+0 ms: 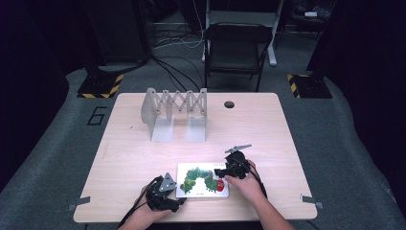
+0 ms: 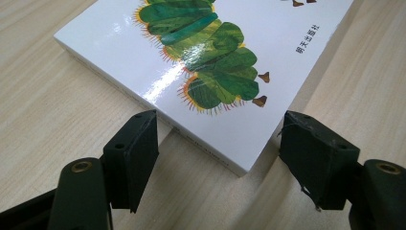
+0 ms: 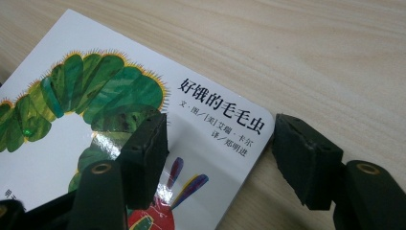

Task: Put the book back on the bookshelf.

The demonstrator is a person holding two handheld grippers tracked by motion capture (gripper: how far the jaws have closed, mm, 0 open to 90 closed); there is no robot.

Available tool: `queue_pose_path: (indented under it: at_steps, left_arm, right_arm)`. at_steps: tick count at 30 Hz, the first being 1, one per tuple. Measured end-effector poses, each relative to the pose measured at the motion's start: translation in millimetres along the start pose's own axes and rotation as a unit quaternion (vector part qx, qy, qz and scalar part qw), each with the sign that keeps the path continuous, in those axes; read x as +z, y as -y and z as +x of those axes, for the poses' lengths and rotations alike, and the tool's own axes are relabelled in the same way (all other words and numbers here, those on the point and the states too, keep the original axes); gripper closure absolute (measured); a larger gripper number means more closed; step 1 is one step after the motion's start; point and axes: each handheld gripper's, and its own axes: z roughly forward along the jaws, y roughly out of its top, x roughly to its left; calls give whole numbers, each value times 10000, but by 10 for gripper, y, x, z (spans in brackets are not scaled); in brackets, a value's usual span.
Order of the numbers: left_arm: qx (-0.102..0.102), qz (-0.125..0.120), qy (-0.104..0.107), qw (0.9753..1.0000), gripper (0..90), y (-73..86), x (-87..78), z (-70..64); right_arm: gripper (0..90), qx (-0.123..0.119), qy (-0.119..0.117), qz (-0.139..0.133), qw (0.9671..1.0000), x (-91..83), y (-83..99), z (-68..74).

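A picture book (image 1: 201, 180) with a green caterpillar on its white cover is seen lying flat on the tabletop (image 1: 143, 148), near the edge at 6 o'clock. The left tongs (image 1: 173, 203) are held at the book's corner toward 7 o'clock; in the left gripper view the jaws stand open, one on each side of that corner (image 2: 242, 167), with nothing gripped. The right tongs (image 1: 219, 171) are held over the book's side toward 3 o'clock; in the right gripper view the jaws are open too, one above the cover and the other out past the rounded corner (image 3: 261, 125), over bare wood. A grey folding rack (image 1: 174, 114) stands toward 12 o'clock, well apart from the book. The work in hand is judged to be a two-sided lift of the book, probably toward the rack. Risks noted: the cover is glossy, as the glare shows, so a pinch at one corner could slip. If only the top board were caught, the book could fall open instead of rising. Uneven closing of the two tongs could spin the book flat on the wood or push it toward the near edge. A jaw tip driven down on the wood beside the corner could jam before any hold is gained.
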Motion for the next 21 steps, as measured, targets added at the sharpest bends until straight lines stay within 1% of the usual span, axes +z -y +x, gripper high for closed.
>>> queue_pose_path:
  at_steps: [1, 2, 3, 4, 7, 8, 9, 11, 13, 15, 16, 18, 19, 21]
  left_arm:
    - [-4, 3, -19, 10000, 292, -3, 2, 1]
    - [3, 29, 24, 10000, 293, -8, 1, 9]
    - [13, 2, 4, 10000, 294, -10, 8, 15]
    - [24, -28, 40, 10000, 294, -12, 16, 25]
    - [35, -78, 33, 10000, 295, -18, 33, 35]
    - [40, -39, 72, 10000, 294, -22, 28, 40]
    - [65, -21, 62, 10000, 294, -26, 27, 43]
    - [55, -43, 68, 10000, 294, -25, 31, 43]
    - [52, -53, 74, 9999, 294, -26, 35, 44]
    - [26, -65, 13, 10000, 292, -27, 40, 37]
    - [2, -105, 24, 9999, 290, -27, 50, 35]
    - [-1, -89, -7, 10000, 279, -34, 55, 33]
    - [-8, -68, 55, 10000, 275, -36, 54, 37]
    - [-4, -63, -7, 10000, 271, -38, 56, 33]
  right_arm:
    - [365, 23, 6, -2, 10000, 2, -2, -9]
    - [365, 32, 27, -12, 10000, 4, -3, -10]
    - [362, 3, -3, -8, 10000, 1, -4, -24]
    - [360, 44, 10, -2, 10000, 1, -8, -27]
    - [359, 97, 5, -9, 10000, 5, -20, -49]
    - [358, 125, 14, -11, 9999, 8, -27, -49]
    - [356, 153, 12, 27, 9999, 6, -30, -46]
    - [353, 106, 34, -2, 9999, 15, -39, -57]
    - [347, 110, -23, -27, 9999, 23, -43, -70]
    - [343, 192, -58, -14, 9998, 20, -49, -75]
    - [343, 150, -62, -42, 9999, 23, -49, -86]
    - [334, 176, -95, -44, 9998, 25, -53, -96]
    - [331, 201, -107, -44, 9997, 25, -55, -98]
    - [324, 232, -103, 7, 9997, 25, -64, -86]
